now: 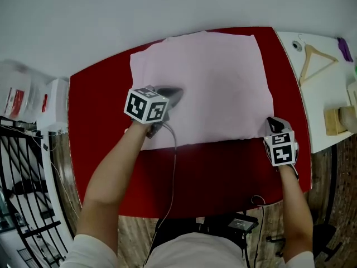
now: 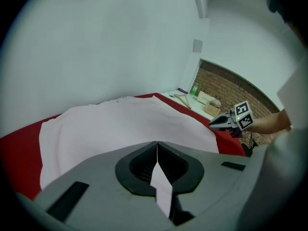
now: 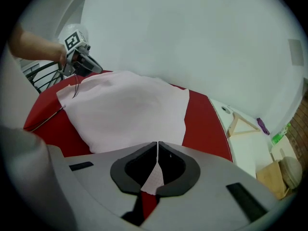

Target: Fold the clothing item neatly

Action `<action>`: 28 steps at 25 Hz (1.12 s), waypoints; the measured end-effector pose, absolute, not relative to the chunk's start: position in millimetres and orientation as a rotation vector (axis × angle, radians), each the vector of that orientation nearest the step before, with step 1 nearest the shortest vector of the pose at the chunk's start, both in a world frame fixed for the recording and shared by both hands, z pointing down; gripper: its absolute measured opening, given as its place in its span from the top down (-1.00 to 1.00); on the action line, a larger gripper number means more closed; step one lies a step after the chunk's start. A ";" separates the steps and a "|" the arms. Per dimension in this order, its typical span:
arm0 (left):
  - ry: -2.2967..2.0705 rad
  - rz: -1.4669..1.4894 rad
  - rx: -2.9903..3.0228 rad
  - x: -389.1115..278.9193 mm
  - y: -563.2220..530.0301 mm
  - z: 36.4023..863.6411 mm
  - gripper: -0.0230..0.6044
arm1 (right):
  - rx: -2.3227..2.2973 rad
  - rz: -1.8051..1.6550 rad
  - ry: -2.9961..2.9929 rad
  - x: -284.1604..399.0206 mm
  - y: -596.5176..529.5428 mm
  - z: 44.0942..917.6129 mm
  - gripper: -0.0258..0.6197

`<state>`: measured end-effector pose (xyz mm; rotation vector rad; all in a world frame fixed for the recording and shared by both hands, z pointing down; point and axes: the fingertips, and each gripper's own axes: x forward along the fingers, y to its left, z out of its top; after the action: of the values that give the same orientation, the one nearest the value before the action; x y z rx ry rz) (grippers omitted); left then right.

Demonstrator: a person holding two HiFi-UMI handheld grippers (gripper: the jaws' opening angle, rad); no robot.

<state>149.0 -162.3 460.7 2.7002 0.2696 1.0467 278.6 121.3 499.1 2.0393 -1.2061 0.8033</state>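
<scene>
- cloth (image 1: 206, 88) lies flat on red table (image 1: 100, 149), far edge at or near the table's far rim; near edge faces the person
- left gripper (image 2: 157, 148) clenched on a thin sliver of cloth, held over the cloth's near-left part; right gripper (image 3: 157, 150) clamped on the near-right corner, low by the table
- risk: both pinches look shallow (just a tip of fabric shows between the jaws); a tug could pull the cloth free and drop the fold halfway
- risk: the hands sit at unlike heights and depths; if the left goes ahead of the right, the fold line likely skews and the edges won't match
- risk: cable (image 1: 174, 166) hangs from the left gripper across the near edge; it could snag or get trapped under the folded layer
- risk: dragging rather than lifting may bunch the lower layer or push the far edge off the table
- hanger (image 1: 315, 60) on the side counter sits well apart; no hazard
</scene>
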 end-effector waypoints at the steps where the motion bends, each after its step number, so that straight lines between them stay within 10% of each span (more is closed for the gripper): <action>1: 0.257 1.040 2.695 142.0 -165.8 461.8 0.91 | 2.030 0.802 -1.203 276.6 120.5 499.9 0.87; 22: -0.002 0.923 2.536 -46.9 -200.1 480.3 0.90 | 1.939 0.809 -1.120 252.6 115.5 511.6 0.87; 28: -0.110 0.908 2.385 -97.2 -187.9 505.2 0.62 | 1.935 0.816 -1.100 245.6 119.5 513.5 0.87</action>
<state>-97.2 -187.9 505.2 2.3852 -0.1105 0.9080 245.6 119.5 513.5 1.9350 -1.1000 0.8159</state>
